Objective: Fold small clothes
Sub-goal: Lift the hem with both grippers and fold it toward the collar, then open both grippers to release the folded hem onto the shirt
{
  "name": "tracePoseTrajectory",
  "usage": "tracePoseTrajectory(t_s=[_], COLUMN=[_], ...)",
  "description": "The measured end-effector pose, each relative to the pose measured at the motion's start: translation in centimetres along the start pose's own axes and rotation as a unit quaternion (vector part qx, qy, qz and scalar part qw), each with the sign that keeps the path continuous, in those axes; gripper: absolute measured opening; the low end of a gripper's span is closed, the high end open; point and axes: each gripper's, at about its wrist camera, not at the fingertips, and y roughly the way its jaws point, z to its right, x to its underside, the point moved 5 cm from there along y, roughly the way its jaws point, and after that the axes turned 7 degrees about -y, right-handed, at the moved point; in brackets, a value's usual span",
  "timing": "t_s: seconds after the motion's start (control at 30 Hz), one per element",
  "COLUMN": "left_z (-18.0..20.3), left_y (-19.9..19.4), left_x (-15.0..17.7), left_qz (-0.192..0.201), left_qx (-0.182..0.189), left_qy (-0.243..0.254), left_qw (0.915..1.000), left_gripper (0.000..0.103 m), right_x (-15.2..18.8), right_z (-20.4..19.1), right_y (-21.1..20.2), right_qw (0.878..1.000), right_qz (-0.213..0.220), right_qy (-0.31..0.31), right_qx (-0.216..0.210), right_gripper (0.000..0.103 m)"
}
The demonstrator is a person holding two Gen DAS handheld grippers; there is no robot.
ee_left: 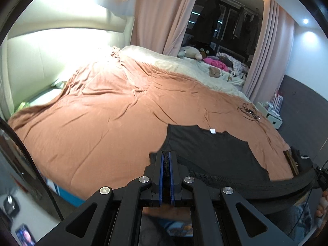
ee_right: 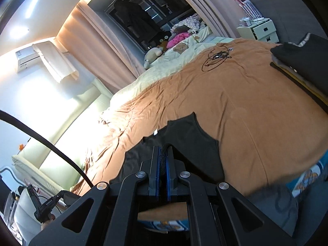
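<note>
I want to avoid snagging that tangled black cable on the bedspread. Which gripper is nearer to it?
Right. The cable lies ahead and to the right side of the garment; the right gripper pinches the hem on that side, while the left gripper pinches it farther left.

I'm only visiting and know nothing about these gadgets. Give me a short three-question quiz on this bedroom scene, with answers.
1. True or false: the left hand-held gripper is shut on the hem of the black garment.
2. What colour is the bedspread under the garment? A) orange-brown B) blue C) white
3. Fill in: a tangled black ____ lies on the bedspread, farther up the bed than the garment.

Key
1. True; the right hand-held gripper pinches the same ribbed hem.
2. A
3. cable
</note>
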Motion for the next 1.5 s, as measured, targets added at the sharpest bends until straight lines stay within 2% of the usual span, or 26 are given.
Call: tracePoseTrajectory(t_s=[0.23, 0.7, 1.07, 1.5], left_z=[1.1, 1.4, 0.0, -2.0], left_y=[5.1, 15.5, 25.1, 32.9], left_x=[-3.0, -4.6, -3.9, -3.0], left_qz=[-0.012, -0.066, -0.135, -0.192], left_qx=[-0.018, -0.062, -0.098, -0.134], left_qy=[0.021, 0.032, 0.042, 0.057], left_qw=[0.9996, 0.9954, 0.9851, 0.9706], left_gripper=[0.005, 0.005, 0.005, 0.005], right_x=[-2.7, -6.9, -8.5, -10.0], right_z=[0.7, 2.0, 3.7, 4.1], right_y=[5.9, 15.9, 25.2, 33.6], right_qw=[1.000, 0.998, 0.990, 0.972], right_qz=[-0.006, -0.049, -0.106, -0.172], right_qy=[-0.003, 0.003, 0.006, -0.011], right_qx=[0.008, 0.044, 0.096, 0.161], right_gripper=[0.001, 0.001, 0.001, 0.001])
